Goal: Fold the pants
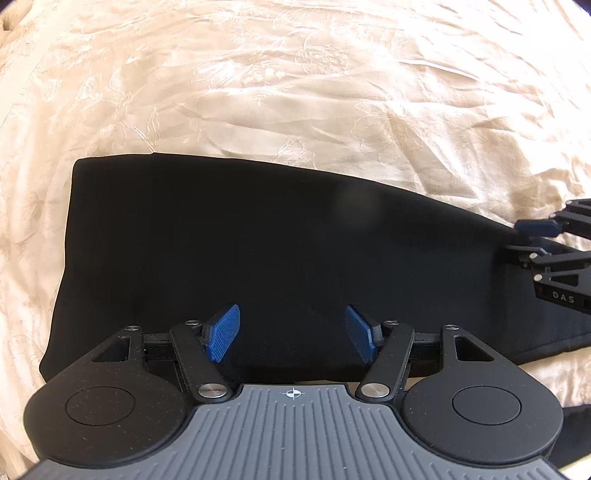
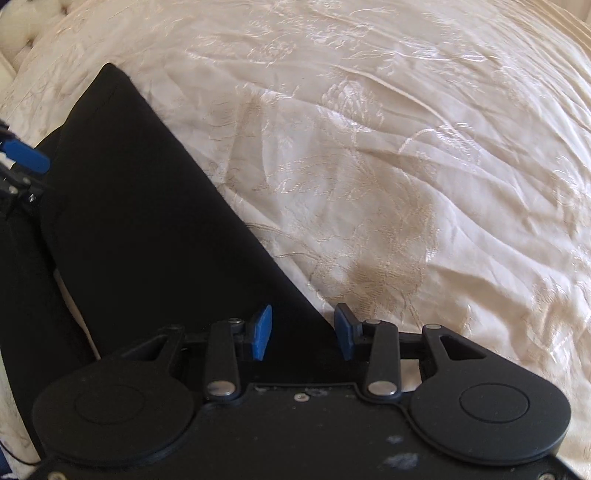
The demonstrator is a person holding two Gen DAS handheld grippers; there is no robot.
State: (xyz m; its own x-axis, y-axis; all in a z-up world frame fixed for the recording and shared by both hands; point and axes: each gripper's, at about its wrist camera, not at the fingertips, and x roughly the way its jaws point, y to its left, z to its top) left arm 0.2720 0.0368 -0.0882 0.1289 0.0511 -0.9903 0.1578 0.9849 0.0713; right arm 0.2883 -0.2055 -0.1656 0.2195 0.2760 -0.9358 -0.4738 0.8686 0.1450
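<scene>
One pair of black pants (image 1: pixel 258 251) lies flat on the cream bedspread (image 1: pixel 295 74). Two grippers: left gripper (image 1: pixel 291 334) over the pants w/ jaws apart, nothing between; right gripper (image 2: pixel 303 332) at the pants' edge, jaws also apart.

left gripper (image 1: pixel 291 334) jaws apart, above black pants (image 1: pixel 258 251) | cream bedspread (image 1: pixel 295 74) | right gripper (image 1: pixel 524 240) at pants' edge

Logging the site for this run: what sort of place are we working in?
Most likely a bedroom, working on a bed. The black pants lie on a cream embroidered bedspread, and a tufted cream headboard seems to show at the far corner.
</scene>
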